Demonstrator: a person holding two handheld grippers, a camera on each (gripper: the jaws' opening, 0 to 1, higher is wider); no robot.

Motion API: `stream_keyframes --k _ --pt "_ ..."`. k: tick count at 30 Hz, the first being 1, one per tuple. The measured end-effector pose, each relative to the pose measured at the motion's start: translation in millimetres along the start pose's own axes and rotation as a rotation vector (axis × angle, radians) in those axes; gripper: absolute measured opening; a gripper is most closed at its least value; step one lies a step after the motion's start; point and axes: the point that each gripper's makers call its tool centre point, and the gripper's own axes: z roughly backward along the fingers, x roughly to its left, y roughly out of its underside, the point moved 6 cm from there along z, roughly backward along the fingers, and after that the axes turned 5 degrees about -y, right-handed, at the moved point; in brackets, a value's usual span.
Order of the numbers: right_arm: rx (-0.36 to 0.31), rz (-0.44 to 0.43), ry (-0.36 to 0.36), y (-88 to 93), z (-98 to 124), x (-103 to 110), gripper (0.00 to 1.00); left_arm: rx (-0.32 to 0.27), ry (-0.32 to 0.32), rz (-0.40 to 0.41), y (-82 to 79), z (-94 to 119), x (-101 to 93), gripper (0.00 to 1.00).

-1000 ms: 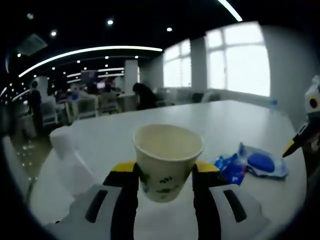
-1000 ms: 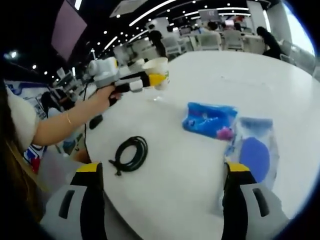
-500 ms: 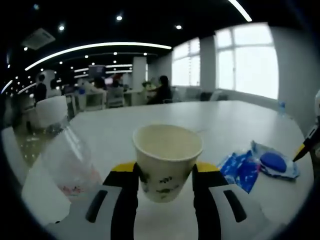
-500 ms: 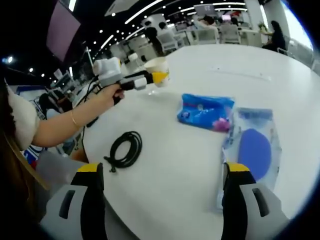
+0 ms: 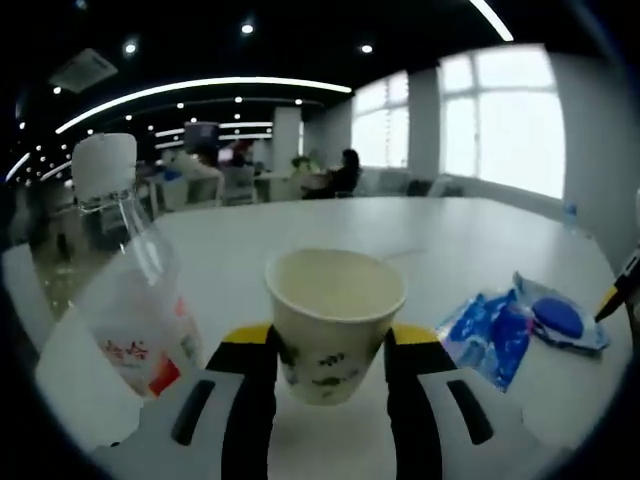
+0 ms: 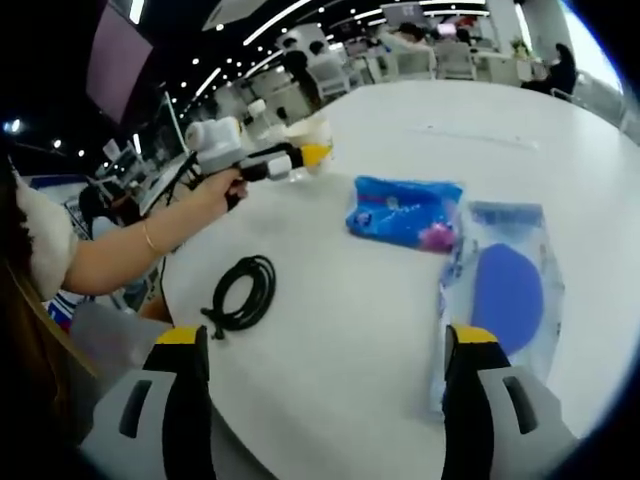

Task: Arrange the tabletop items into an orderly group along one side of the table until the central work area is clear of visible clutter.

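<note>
Table (image 6: 560,130) is a smooth white top with a soft sheen. The cup (image 5: 335,322) looks like matt paper, cream with a small green print. Bottle (image 5: 125,300) is clear thin plastic with a white cap – pretty glossy. Blue pack (image 6: 405,212) and the clear bag (image 6: 505,300) are both crinkly shiny plastic film. Cable (image 6: 240,293) is matt black, rubbery-looking – gripper shells look like smooth hard plastic.

Dark ceiling (image 5: 300,20) with curved light strips (image 5: 200,88), bright windows (image 5: 490,120), distant desks (image 6: 440,62), possibly chairs.
</note>
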Motion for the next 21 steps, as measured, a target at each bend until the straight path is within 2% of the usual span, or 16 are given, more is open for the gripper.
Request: stream_keyframes --k 11,15,21 --pt "0.009 -0.01 -0.002 3.9 -1 -1 0.96 0.036 -0.021 0.001 16.9 -1 2.3 0.4" --pt "0.009 -0.011 -0.001 4.1 -1 -2 0.96 0.032 -0.028 -0.019 18.9 -1 2.4 0.4" --pt "0.017 -0.021 0.002 6.4 0 -4 0.94 0.046 -0.042 0.006 21.3 -3 3.7 0.4"
